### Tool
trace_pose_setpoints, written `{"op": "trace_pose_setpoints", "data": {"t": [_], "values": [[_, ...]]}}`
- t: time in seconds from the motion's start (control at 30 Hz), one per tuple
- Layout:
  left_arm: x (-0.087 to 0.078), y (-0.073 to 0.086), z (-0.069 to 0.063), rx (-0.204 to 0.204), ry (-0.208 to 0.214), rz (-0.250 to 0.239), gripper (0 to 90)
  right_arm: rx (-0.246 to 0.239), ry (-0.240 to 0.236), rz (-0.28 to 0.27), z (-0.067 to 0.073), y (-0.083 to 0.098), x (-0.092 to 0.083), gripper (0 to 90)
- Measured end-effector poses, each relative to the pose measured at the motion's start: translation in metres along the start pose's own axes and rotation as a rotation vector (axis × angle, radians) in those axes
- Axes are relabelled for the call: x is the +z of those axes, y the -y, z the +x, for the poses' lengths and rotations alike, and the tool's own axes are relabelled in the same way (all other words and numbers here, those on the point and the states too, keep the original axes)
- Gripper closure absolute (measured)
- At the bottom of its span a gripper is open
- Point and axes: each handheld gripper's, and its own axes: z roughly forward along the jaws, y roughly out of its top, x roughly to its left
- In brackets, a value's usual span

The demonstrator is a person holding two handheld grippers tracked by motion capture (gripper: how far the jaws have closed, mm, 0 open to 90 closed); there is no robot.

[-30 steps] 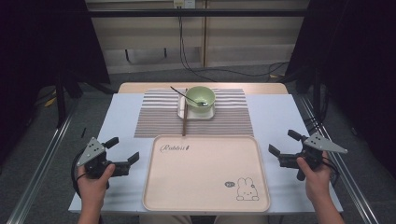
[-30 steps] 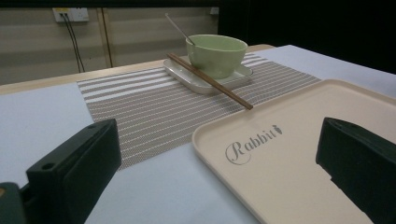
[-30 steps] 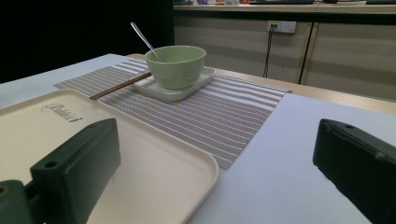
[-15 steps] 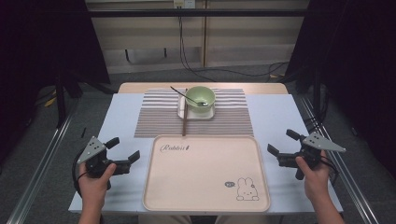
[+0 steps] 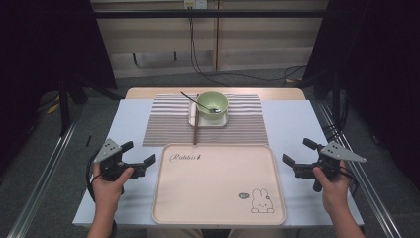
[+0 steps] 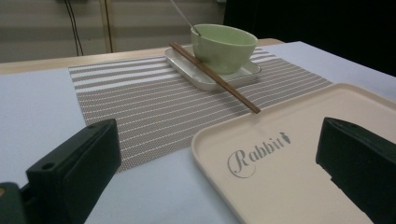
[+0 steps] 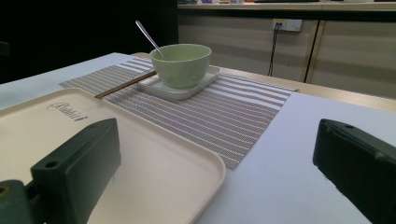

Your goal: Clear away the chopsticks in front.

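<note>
A cream tray (image 5: 218,198) printed with "Rabbit" and a rabbit drawing lies at the table's near middle. Behind it, a green bowl (image 5: 213,103) holding a metal spoon (image 5: 190,97) stands on a white square plate (image 5: 208,120) on a striped placemat (image 5: 163,126). Brown chopsticks (image 5: 196,124) lean off the plate's left edge toward the tray. My left gripper (image 5: 137,152) is open left of the tray, holding nothing. My right gripper (image 5: 298,151) is open right of the tray, also holding nothing. In the left gripper view, the tray (image 6: 289,177) and bowl (image 6: 224,46) lie ahead.
The table is covered by a pale blue-white sheet (image 5: 297,119), with bare wood at its far edge. Metal rails (image 5: 49,163) run along both sides of the table. Cables (image 5: 237,74) trail on the floor behind it.
My left gripper has shifted slightly forward and toward the tray. The right gripper has barely moved. Both stay open.
</note>
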Motion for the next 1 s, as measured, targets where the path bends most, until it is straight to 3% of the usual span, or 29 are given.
{"op": "trace_pose_setpoints", "data": {"t": [0.13, 0.27, 0.6, 0.8, 1.0], "values": [[0.006, -0.001, 0.003, 0.001, -0.015, 0.008, 0.0, -0.006, -0.002, 0.004, 0.001, 0.0, -0.001, 0.7], [0.013, -0.008, 0.005, -0.024, -0.022, -0.002, 0.0, -0.009, -0.001, 0.002, 0.001, 0.0, -0.002, 0.7], [0.046, -0.017, 0.0, -0.08, 0.024, 0.016, 0.0, -0.013, 0.0, 0.009, 0.003, 0.001, -0.002, 0.7], [0.06, -0.022, -0.002, -0.11, 0.024, 0.04, 0.0, -0.013, 0.002, 0.011, 0.003, 0.001, -0.002, 0.7], [0.077, -0.03, -0.006, -0.111, 0.041, 0.038, 0.0, -0.023, -0.003, 0.01, 0.002, 0.001, -0.001, 0.7]]}}
